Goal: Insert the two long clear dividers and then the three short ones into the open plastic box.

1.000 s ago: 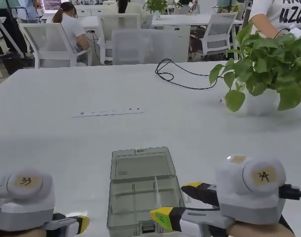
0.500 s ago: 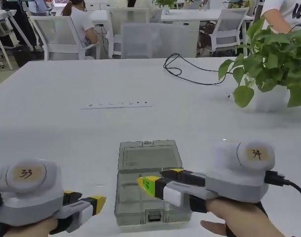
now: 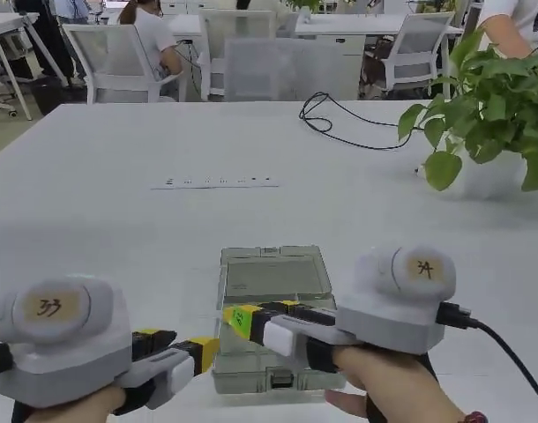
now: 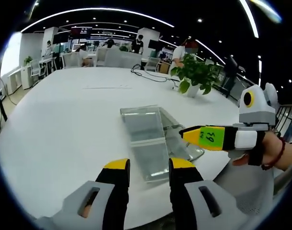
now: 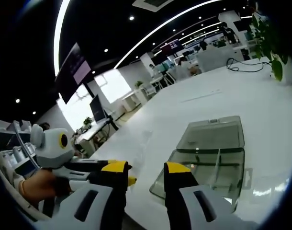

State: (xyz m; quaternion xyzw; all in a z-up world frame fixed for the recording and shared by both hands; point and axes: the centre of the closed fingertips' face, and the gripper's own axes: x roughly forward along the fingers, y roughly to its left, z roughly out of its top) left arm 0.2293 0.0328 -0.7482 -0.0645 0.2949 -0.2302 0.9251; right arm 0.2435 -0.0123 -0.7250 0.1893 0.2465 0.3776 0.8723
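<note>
The clear plastic box lies open on the white table, its lid laid flat behind it. In the right gripper view the box holds clear dividers standing upright inside. My right gripper reaches in from the right and hovers open over the box's left part, holding nothing. My left gripper sits open and holding nothing just left of the box's front corner. In the left gripper view the box lies ahead of my jaws, with the right gripper coming in from the right.
A potted plant stands at the far right, and a black cable loops to its left. A flush socket strip lies mid-table. Chairs and seated people are beyond the far edge.
My right gripper has swung left and now hovers over the box. My left gripper has moved right, up to the box's front corner. The head camera has shifted too.
</note>
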